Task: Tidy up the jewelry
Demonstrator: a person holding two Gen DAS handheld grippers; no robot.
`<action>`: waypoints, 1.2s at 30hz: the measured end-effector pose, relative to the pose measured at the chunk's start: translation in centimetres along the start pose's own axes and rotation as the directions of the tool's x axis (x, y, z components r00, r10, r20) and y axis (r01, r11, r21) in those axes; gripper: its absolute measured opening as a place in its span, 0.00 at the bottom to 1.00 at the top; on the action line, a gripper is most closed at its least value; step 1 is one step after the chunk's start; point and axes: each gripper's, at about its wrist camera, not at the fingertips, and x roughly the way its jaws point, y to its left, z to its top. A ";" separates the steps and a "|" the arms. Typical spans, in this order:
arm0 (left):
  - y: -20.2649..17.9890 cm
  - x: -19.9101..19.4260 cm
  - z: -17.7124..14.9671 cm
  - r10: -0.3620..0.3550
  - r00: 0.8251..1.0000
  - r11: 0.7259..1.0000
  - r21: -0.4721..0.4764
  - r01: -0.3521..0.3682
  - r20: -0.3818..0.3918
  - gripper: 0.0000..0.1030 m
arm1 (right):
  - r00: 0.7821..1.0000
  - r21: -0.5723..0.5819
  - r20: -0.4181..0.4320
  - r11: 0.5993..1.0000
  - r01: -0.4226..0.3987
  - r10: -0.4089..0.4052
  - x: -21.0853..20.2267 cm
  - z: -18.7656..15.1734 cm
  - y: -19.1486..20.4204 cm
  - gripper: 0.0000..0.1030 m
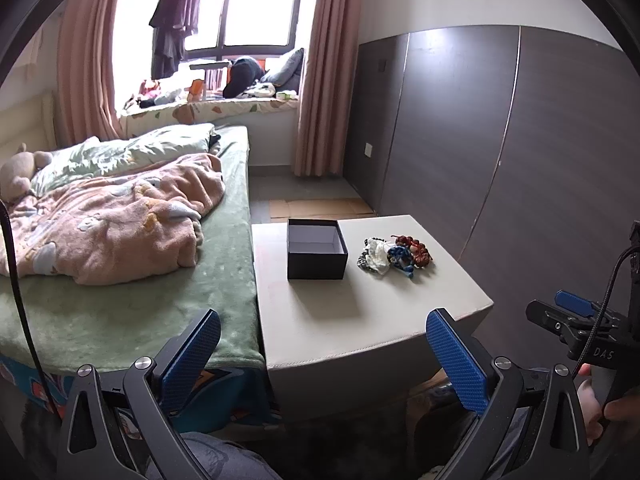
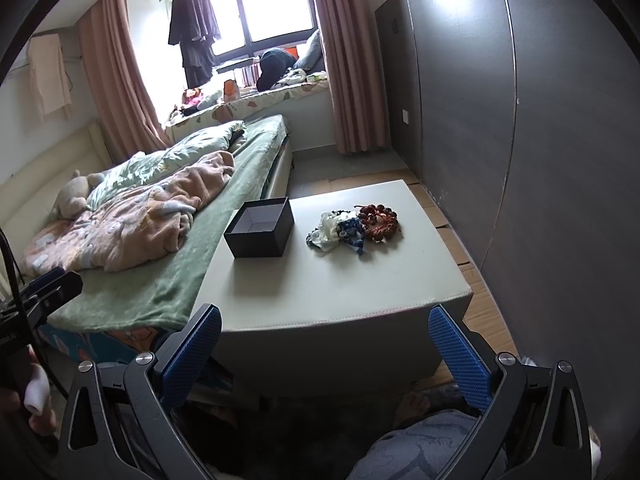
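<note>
While both sets of jaws gape empty, black box (image 1: 317, 255) beside jewelry pile (image 1: 396, 255) on stool (image 1: 360, 320).

Daylit bedroom, strong fisheye warp, dim corners

The blown-out, dark-framed window (image 1: 240, 12) backlights the room, so the open black cardboard box (image 1: 316, 254) throws a soft shadow toward the near edge of the pale grey padded ottoman (image 1: 360, 320). A pale sheen glares on the dark wood-grain wardrobe (image 2: 460, 80). Straight lines bow; black vignette rings both views.
</note>
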 end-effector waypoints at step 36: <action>-5.3 20.8 7.4 -0.227 0.934 0.974 -0.039 0.225 -0.276 0.55 | 0.958 0.246 -0.209 0.959 -0.143 0.197 17.4 6.1 -8.6 0.48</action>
